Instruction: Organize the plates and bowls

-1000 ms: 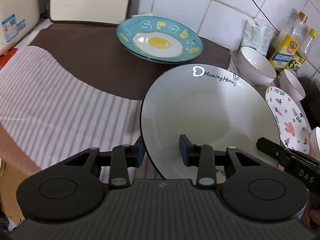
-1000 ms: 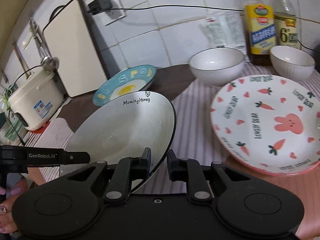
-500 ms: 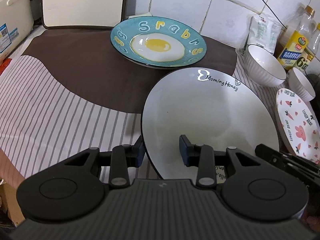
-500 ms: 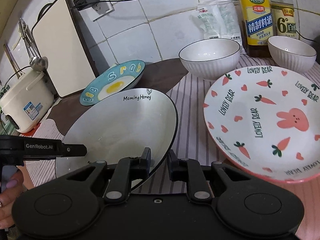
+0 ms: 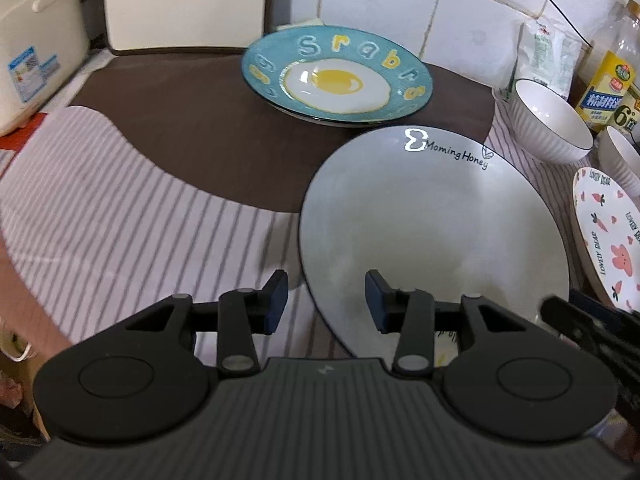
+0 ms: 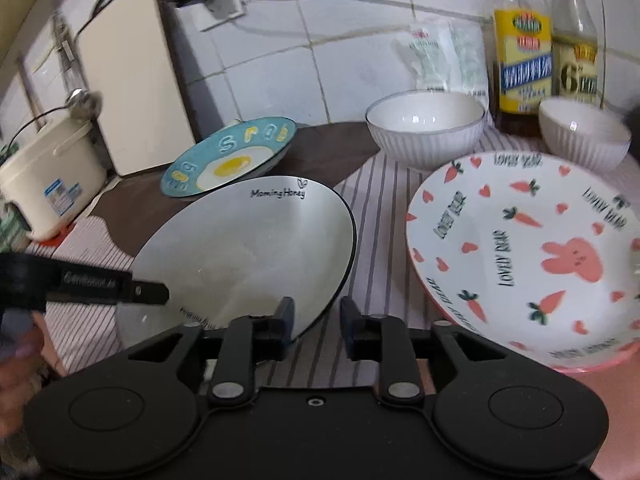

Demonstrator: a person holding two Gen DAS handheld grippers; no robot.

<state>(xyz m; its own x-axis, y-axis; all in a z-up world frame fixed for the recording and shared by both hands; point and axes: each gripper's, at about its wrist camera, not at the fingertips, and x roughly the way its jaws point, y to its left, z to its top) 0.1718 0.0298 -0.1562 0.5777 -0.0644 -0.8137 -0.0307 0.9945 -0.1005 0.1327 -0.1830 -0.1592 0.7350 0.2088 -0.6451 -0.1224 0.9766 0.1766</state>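
A white "Morning Honey" plate with a dark rim lies on the striped cloth; it also shows in the right wrist view. My left gripper is open, its jaws straddling the plate's near left rim. My right gripper is open, its jaws either side of the plate's right rim. A blue fried-egg plate sits behind it, also seen from the right. A carrot-and-rabbit plate lies to the right. Two white ribbed bowls stand behind it.
A rice cooker and an upright cream board stand at the back left. Two bottles and a white packet line the tiled wall at the right. The brown and striped cloth covers the counter.
Both grippers have opened and let go of the white plate's rim. The plate has come down onto the cloth near the blue plate.
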